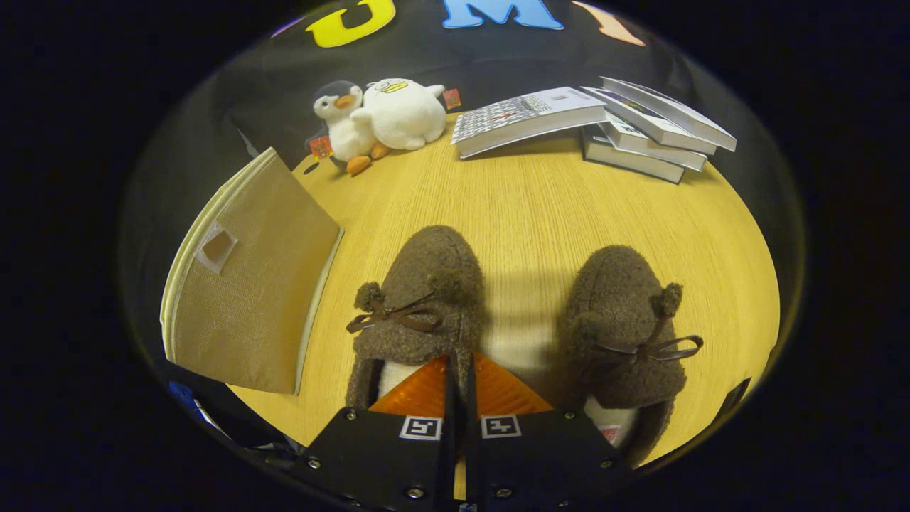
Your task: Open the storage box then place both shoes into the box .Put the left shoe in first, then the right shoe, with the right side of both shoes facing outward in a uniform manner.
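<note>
Two brown fuzzy slippers with pom-poms and bows lie side by side on the wooden table, toes pointing away from me. My gripper is shut on the left shoe. The fingers pinch the right-hand wall of its opening, one finger inside over the white lining and one outside. The right shoe rests apart, to the right of the fingers. Left of the shoes, the beige fabric storage box shows a broad tilted panel with a small square patch; its inside is hidden.
Beyond the shoes, at the table's far edge, lie two white plush toys and a loose stack of books. Bare wood stretches between the shoes and these things.
</note>
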The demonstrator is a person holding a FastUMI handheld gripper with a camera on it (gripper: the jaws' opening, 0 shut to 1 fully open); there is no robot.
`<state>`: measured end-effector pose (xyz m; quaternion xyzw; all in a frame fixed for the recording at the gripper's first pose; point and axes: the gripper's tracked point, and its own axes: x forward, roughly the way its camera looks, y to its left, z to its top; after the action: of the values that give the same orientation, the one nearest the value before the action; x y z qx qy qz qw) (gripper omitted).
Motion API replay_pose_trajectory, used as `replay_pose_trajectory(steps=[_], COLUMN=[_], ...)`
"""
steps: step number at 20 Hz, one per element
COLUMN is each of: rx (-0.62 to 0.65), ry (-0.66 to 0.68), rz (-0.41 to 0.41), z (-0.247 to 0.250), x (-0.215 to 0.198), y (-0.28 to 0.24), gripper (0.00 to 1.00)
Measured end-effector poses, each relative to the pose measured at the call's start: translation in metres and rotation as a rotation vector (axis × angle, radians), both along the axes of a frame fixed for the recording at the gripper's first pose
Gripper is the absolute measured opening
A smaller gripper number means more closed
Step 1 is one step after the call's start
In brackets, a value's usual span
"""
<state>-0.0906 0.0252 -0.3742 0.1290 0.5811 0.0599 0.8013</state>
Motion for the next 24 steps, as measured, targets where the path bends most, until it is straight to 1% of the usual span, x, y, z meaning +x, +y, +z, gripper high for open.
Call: replay_pose_trajectory(steps=[1, 4, 5, 6, 7, 11, 14, 18, 21, 24], rx=[0.030, 0.052, 0.038, 0.030, 0.038, 0.144, 0.206, 0.306, 0.365, 0.397], ry=[-0.004, -0.007, -0.026, -0.040, -0.037, -0.048, -0.073, -0.114, -0.127, -0.140], rz=[-0.029, -0.020, -0.034, -0.044, -0.045, -0.128, -0.122, -0.140, -0.159, -0.156], z=[0.007, 0.022, 0.025, 0.033, 0.037, 0.076, 0.112, 0.155, 0.177, 0.190], x=[0.004, 0.006, 0.009, 0.008, 0.008, 0.021, 0.033, 0.052, 0.063, 0.074], y=[0.004, 0.009, 0.009, 0.006, 0.009, 0.024, 0.044, 0.077, 0.102, 0.132], gripper=[0.06, 0.06, 0.06, 0.00, 0.00, 0.00, 0.00, 0.00, 0.00, 0.00])
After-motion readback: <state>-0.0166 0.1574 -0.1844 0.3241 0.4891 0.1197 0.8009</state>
